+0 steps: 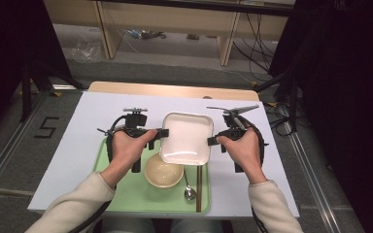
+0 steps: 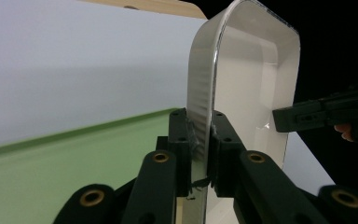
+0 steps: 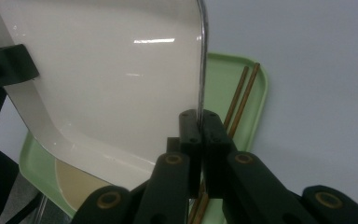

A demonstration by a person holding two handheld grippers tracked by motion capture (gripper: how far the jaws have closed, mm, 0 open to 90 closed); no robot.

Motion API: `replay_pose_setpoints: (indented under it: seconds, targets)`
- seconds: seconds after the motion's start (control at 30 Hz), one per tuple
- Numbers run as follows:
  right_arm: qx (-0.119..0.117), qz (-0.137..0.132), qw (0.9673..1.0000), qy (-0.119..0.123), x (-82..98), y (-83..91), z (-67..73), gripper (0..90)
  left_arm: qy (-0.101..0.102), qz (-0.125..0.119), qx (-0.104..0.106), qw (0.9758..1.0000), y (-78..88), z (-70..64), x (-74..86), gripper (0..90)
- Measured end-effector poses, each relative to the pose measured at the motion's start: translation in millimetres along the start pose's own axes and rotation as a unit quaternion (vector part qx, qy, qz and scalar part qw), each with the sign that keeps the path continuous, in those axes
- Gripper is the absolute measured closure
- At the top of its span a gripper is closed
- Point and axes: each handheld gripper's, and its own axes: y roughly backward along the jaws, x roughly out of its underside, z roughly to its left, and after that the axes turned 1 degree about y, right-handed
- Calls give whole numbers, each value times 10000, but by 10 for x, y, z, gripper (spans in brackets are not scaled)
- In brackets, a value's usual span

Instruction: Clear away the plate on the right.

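A: Step in hand, as I am judging it: a two-handed carry of the square white dish (image 1: pixel 186 138). Both tongs are gripping it at once.

B: State of each?

A: The left tongs (image 2: pixel 200 140) are closing right down on the dish's left rim, jaws nearly together with only the rim between them. The right tongs (image 3: pixel 199 128) are doing the same on the opposite rim. In the high view the left tongs (image 1: pixel 161 133) and right tongs (image 1: pixel 212 141) are sitting at either side of the dish.

B: Where is the dish sitting?

A: It appears lifted, hanging over the far part of the green tray (image 1: pixel 126 194) and the white worktop (image 1: pixel 68 145) behind it. The beige bowl (image 1: pixel 163 172) is lying partly beneath its near edge; a spoon (image 1: pixel 189 189) and brown chopsticks (image 1: pixel 198 187) are resting on the tray's right side.

B: Next move?

A: Probably setting it down somewhere, on tray or worktop; I cannot tell which. Both hands need to be travelling together and level, keeping clear of the bowl.

B: Any writing?

A: No brand or label is showing on the dishes. A dark "5"-like mark (image 1: pixel 47 127) is lying on the floor at left.
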Motion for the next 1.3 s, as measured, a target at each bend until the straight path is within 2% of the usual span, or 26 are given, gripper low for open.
replay_pose_setpoints:
  seconds: [0.13,0.17,0.27,0.3,0.33,0.37,0.4,0.43,0.47,0.53,0.57,0.7,0.77,0.8,0.83,0.87,0.9,0.93,0.97,1.0,1.03,1.1,1.17,1.2,1.27,1.3]
  targets:
    - [-40,-73,9999,94,-5,-4,-26,870,30,0,-6,10000,-6,7,-2,811]
    - [-39,-70,9999,145,-5,12,-40,835,13,12,-9,10000,-3,12,-6,811]
    - [-59,-231,9997,18,-14,36,-34,737,63,6,-25,10000,7,38,-15,811]
    - [-118,-323,9994,50,-16,65,-45,715,59,10,-39,10000,17,56,-20,811]
    - [-130,-436,9988,204,-23,92,-71,682,106,-8,-56,9999,26,71,-25,811]
    - [-129,-559,9983,140,-23,128,-57,656,120,-20,-51,9999,37,95,-30,811]
    - [-151,-806,9960,351,-31,154,-91,648,139,-21,-48,9999,54,118,-36,811]
    - [-90,-889,9949,461,-41,196,-114,649,192,-45,-46,9998,72,137,-40,811]
    - [-56,-911,9952,352,-41,241,-114,646,212,-36,-50,9998,99,160,-48,811]
    - [-81,-1096,9929,459,-51,304,-184,629,257,-65,-55,9996,138,191,-56,811]
    - [-57,-1155,9927,338,-53,324,-210,621,262,-62,-59,9996,164,213,-63,811]
    - [270,-1311,9905,308,-57,344,-386,585,368,-149,-42,9992,283,302,-95,811]
    - [459,-1319,9894,402,-54,325,-490,574,396,-172,-80,9990,347,342,-105,811]
    - [497,-1275,9901,305,-50,318,-521,569,404,-176,-93,9990,371,361,-107,811]
    - [524,-1293,9897,335,-47,307,-559,566,436,-192,-122,9988,412,392,-108,811]
    - [542,-1226,9909,99,-40,288,-574,562,420,-186,-144,9988,442,418,-109,811]
    - [668,-1253,9893,337,-42,279,-630,557,489,-209,-134,9985,480,454,-109,811]
    - [633,-1242,9900,199,-42,257,-655,553,536,-210,-143,9982,522,491,-110,811]
    - [696,-1077,9914,264,-47,267,-699,551,547,-218,-146,9982,547,514,-111,811]
    - [680,-1235,9893,385,-45,240,-740,550,555,-229,-174,9980,577,541,-112,811]
    - [820,-1255,9875,485,-44,233,-760,549,568,-231,-202,9979,606,565,-112,811]
    - [782,-1184,9892,379,-42,216,-785,546,613,-257,-235,9975,654,614,-111,811]
    - [836,-1139,9894,345,-43,217,-816,545,647,-257,-240,9973,695,659,-108,811]
    - [834,-1105,9902,164,-41,221,-809,545,656,-246,-243,9972,716,680,-106,811]
    - [986,-1137,9886,70,-42,233,-823,545,681,-247,-244,9971,750,708,-102,811]
    - [923,-1082,9898,69,-40,252,-839,545,691,-241,-241,9970,778,725,-99,811]
